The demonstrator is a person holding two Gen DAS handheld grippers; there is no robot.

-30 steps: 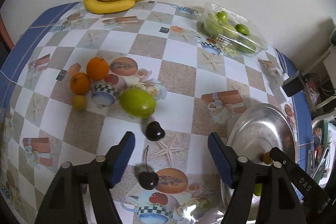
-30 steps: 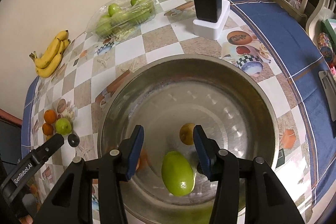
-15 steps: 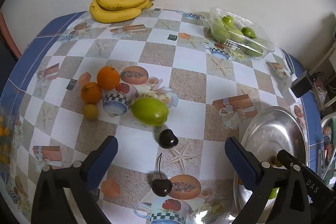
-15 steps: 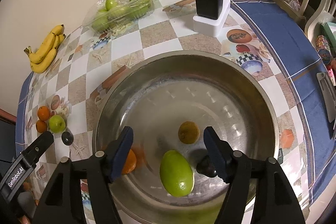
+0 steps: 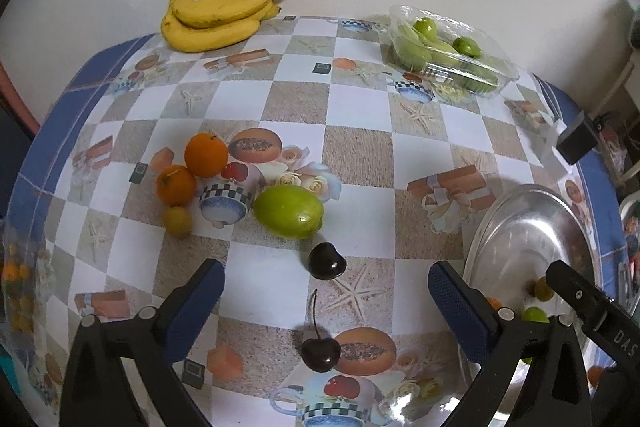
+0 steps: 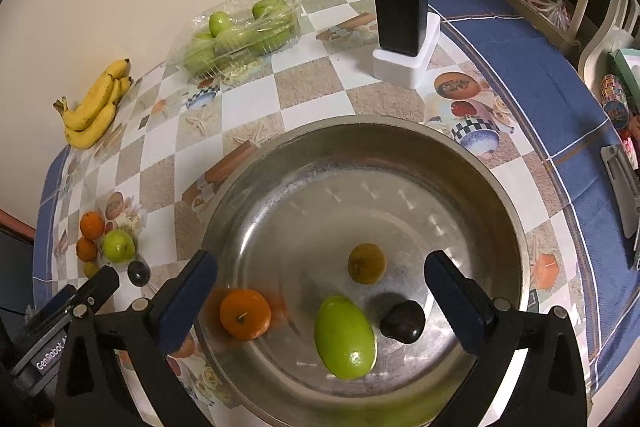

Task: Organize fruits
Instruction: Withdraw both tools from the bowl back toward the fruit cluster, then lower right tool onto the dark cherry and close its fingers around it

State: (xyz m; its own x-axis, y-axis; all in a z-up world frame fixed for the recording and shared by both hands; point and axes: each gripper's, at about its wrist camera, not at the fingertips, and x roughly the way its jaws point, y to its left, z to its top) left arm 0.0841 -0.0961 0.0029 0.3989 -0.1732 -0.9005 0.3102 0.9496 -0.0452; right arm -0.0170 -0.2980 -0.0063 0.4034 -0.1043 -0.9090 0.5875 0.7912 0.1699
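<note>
My left gripper (image 5: 326, 291) is open and empty above the table, with two dark cherries (image 5: 327, 260) (image 5: 320, 353) between its fingers' line. Beyond lie a green fruit (image 5: 289, 211), two oranges (image 5: 206, 155) (image 5: 176, 185) and a small yellow fruit (image 5: 177, 221). My right gripper (image 6: 320, 285) is open and empty over the steel bowl (image 6: 400, 147). The bowl holds an orange (image 6: 245, 313), a green fruit (image 6: 345, 337), a dark fruit (image 6: 402, 321) and a small brownish-yellow fruit (image 6: 366, 263).
A banana bunch (image 5: 218, 17) lies at the far edge by the wall. A clear plastic box of green fruits (image 5: 448, 53) sits at the back right. A black charger on a white block (image 6: 402, 27) stands behind the bowl. The table drops off at its blue border (image 6: 560, 95).
Both grippers opened wide. The right gripper released a dark fruit and an orange, which now lie in the bowl. The left gripper drew back slightly.
</note>
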